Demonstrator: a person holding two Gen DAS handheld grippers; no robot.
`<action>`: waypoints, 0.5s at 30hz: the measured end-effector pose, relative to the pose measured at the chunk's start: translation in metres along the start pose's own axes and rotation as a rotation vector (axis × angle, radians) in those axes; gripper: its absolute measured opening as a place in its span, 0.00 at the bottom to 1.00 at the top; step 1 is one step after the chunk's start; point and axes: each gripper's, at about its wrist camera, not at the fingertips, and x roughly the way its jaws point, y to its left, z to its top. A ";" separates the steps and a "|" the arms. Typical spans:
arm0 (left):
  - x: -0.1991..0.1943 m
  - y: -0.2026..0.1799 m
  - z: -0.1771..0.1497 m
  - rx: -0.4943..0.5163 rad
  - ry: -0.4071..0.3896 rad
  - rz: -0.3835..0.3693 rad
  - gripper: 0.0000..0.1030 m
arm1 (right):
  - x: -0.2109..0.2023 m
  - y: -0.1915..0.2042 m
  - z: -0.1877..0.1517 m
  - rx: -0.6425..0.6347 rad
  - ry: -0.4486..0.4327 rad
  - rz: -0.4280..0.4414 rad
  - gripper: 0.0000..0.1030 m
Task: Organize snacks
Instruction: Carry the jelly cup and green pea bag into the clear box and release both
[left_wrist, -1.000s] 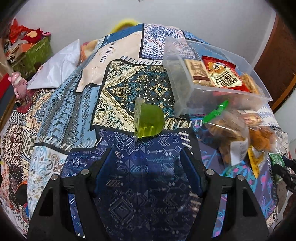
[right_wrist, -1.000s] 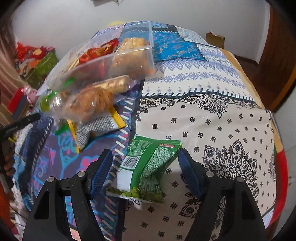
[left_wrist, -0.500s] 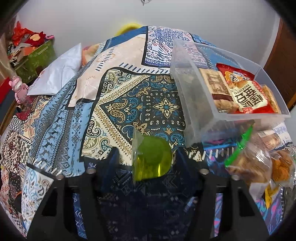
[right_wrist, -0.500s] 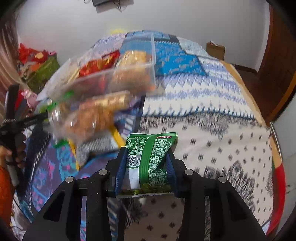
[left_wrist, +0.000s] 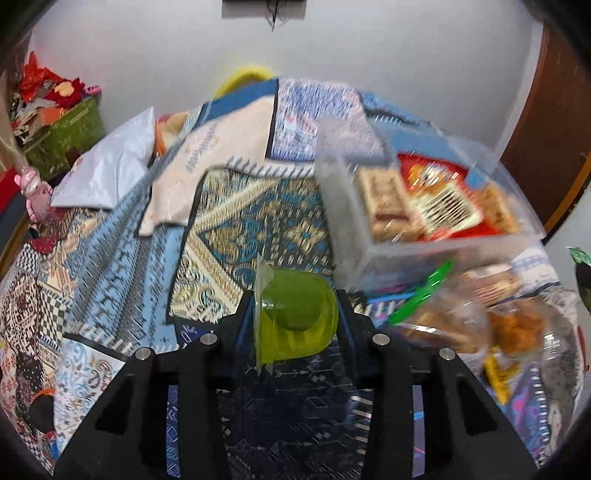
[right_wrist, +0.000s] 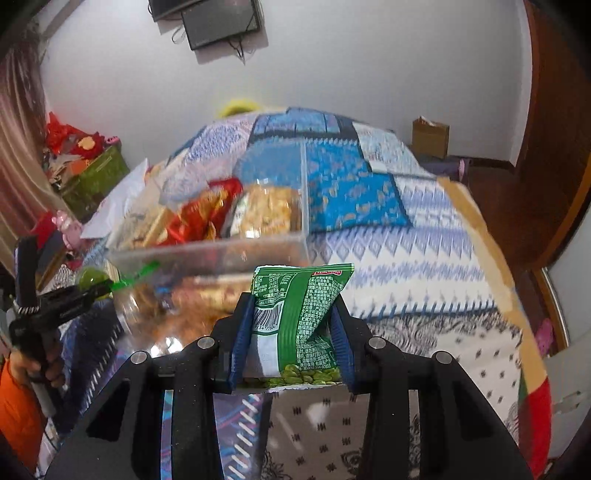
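Both tools were clamped on snacks above the bed. At the left tool (left_wrist: 295, 314) the two blue-padded fingers (left_wrist: 242, 317) pressed against the sides of a green jelly cup (left_wrist: 297, 319), which lay on its side between them with its clear film lid (left_wrist: 263, 295) facing left; from the right wrist view the same tool (right_wrist: 88, 286) showed at the far left, held in a hand (right_wrist: 40, 363) with an orange sleeve. At the right tool (right_wrist: 291, 332) the fingers squeezed a green pea packet (right_wrist: 301, 314), standing upright with its barcode toward the camera and its top edge rising above the fingertips, the foil creased where the pads bit in. Beyond both tools sat a clear plastic bin (left_wrist: 424, 251) on the patchwork bedspread (left_wrist: 229, 229), holding a red snack bag (left_wrist: 443, 195) between tan biscuit packs (left_wrist: 384, 199); in the right view the bin (right_wrist: 207, 253) lay just past the packet. A transparent bag of fried snacks (left_wrist: 461, 325), tied with a green clip (left_wrist: 421, 295), rested just in front of the bin, with a yellow-edged packet (left_wrist: 495, 373) partly under it. A white pillow (left_wrist: 107, 173) lay on the far left of the bed, and a green box (left_wrist: 62, 136) heaped with red and orange items stood beside it. A dark screen (right_wrist: 218, 22) hung on the wall.
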 end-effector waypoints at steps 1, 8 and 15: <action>-0.007 -0.001 0.003 0.003 -0.017 -0.005 0.40 | -0.003 0.001 0.004 -0.003 -0.012 0.000 0.36; -0.042 -0.015 0.031 0.018 -0.113 -0.036 0.40 | -0.011 0.009 0.030 -0.022 -0.082 0.012 0.36; -0.046 -0.037 0.057 0.013 -0.148 -0.111 0.40 | -0.002 0.025 0.056 -0.049 -0.128 0.039 0.36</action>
